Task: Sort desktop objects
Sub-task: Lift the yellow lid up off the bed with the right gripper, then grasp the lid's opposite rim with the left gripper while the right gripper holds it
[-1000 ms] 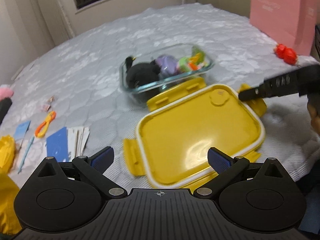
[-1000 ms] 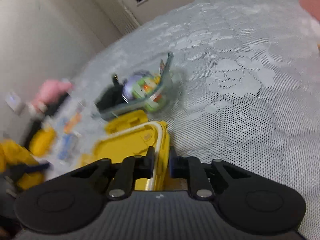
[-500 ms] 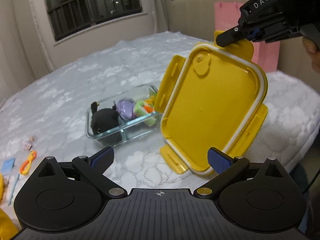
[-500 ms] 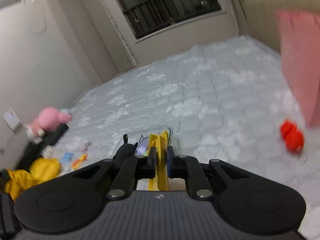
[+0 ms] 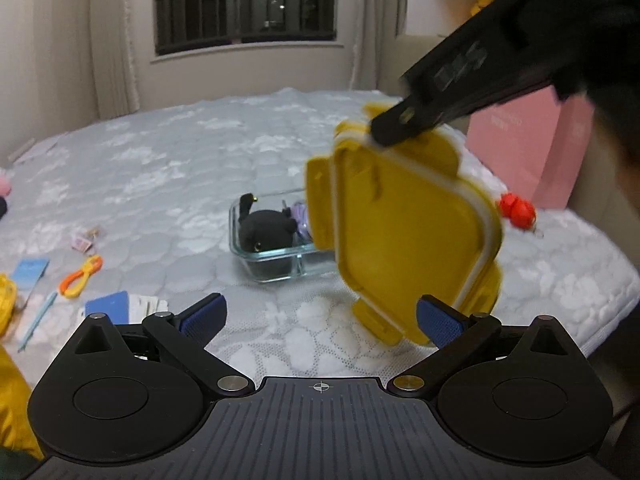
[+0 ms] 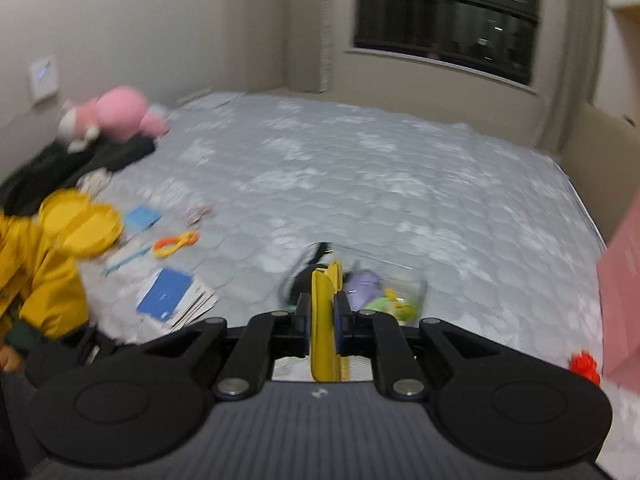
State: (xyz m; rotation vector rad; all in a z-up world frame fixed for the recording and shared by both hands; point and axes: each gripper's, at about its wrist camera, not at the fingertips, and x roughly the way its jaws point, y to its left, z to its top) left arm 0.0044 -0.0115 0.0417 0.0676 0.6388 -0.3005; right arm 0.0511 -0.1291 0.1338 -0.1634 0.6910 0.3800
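A yellow snap-lock lid (image 5: 408, 240) hangs in the air, tilted on edge, over the right part of a clear glass box (image 5: 272, 240). My right gripper (image 5: 384, 132) is shut on the lid's top rim. In the right wrist view the lid (image 6: 323, 320) stands edge-on between the pressed pads of the right gripper (image 6: 322, 316). The glass box (image 6: 376, 292) holds a black plush toy (image 5: 264, 232), a purple toy (image 6: 362, 284) and green bits. My left gripper (image 5: 320, 316) is open, low in front of the box, with nothing between its fingers.
On the quilted bed (image 5: 180, 168) lie blue cards (image 5: 108, 304), an orange clip (image 5: 80, 276), a light blue pen (image 5: 38, 320) and a red toy (image 5: 516, 208). A pink bag (image 5: 524, 152) stands at right. A pink plush (image 6: 116, 116) and a yellow sleeve (image 6: 36, 272) are at left.
The right gripper lifted the yellow lid off the bed, turned it on edge and swung it left over the glass box. The left gripper rose a little and stayed open.
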